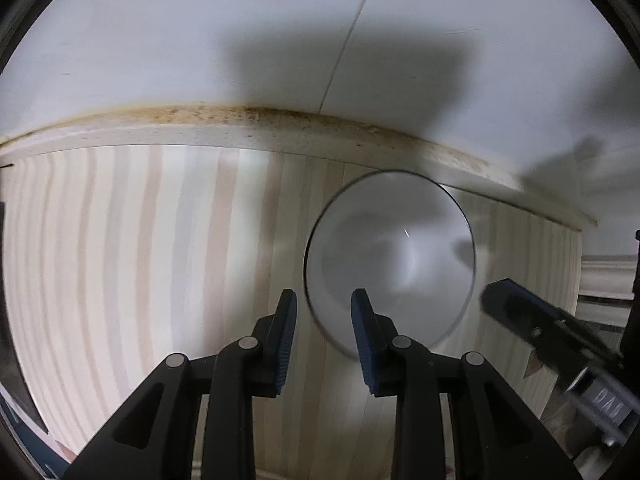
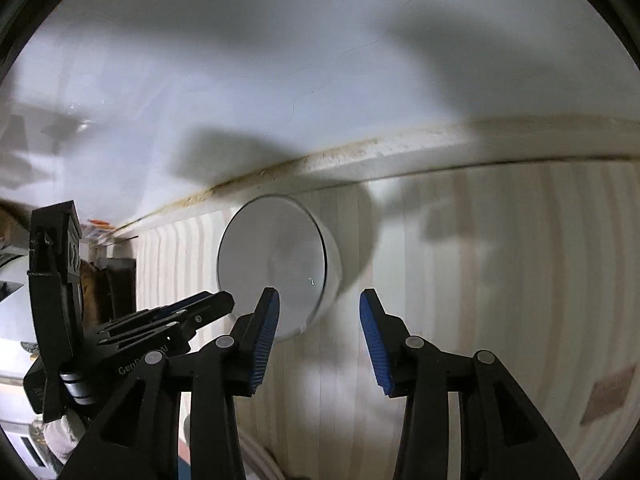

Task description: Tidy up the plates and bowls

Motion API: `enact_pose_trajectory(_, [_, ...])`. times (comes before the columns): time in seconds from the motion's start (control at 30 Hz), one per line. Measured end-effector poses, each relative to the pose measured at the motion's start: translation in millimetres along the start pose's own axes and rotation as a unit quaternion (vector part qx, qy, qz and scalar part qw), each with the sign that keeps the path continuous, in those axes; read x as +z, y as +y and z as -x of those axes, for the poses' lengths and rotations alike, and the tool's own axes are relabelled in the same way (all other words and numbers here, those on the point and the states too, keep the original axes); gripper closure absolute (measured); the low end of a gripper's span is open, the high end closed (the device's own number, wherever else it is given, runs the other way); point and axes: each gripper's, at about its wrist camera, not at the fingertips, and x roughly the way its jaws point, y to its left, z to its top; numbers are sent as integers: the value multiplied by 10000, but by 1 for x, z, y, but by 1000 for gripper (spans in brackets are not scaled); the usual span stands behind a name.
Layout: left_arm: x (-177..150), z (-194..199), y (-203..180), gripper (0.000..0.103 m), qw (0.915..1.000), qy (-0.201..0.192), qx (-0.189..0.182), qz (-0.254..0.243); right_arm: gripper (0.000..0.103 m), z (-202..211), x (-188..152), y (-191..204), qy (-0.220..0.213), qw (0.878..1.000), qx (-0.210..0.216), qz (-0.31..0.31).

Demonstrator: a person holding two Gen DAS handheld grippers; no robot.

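A white bowl [image 1: 390, 256] sat at one o'clock on the striped tabletop [image 1: 160, 260], probably hard, slippery and breakable; best gripped by its rim. Left gripper [image 1: 324, 312] and right gripper [image 2: 319, 310] hovered with jaws apart, holding nothing.

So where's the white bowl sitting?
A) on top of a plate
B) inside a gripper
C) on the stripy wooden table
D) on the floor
C: the bowl stands by itself on the wooden table, near the wall, with no plate under it and neither gripper holding it.
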Motion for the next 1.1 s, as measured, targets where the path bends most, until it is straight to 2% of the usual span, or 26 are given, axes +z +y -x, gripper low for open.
enact_pose_trajectory(0.1, [8,-13,-1,78,10000,40,-21,-14,59,-22,9,1,122,9999,-72,-17])
enact_pose_trajectory(0.17, [10,-17,-3,79,10000,-13,-4,-68,68,-34,10,4,148,9998,-125,-28])
enact_pose_trajectory(0.2, [10,-18,-4,80,9999,-48,33,-103,80,-38,11,4,163,9997,-153,-15])
enact_pose_trajectory(0.23, [9,-19,-5,80,9999,-71,54,-123,87,-41,11,4,148,9995,-278,4])
enact_pose_trajectory(0.3, [7,-19,-6,80,9999,-95,47,-126,92,-43,12,4,111,9991,-397,35])
enact_pose_trajectory(0.57, [-14,-5,-14,80,9995,-182,70,-263,93,-41,4,8,95,9991,-413,90])
enact_pose_trajectory(0.73, [-40,18,-26,80,9984,-325,12,-457,93,-17,-12,10,-6,9991,-388,159])
enact_pose_trajectory(0.9, [-75,52,-39,80,9963,-486,-83,-708,93,25,-40,16,-201,9988,-387,234])
enact_pose_trajectory(1.1, [-117,83,-57,80,9922,-585,-130,-1094,93,75,-94,26,-448,9979,-415,224])
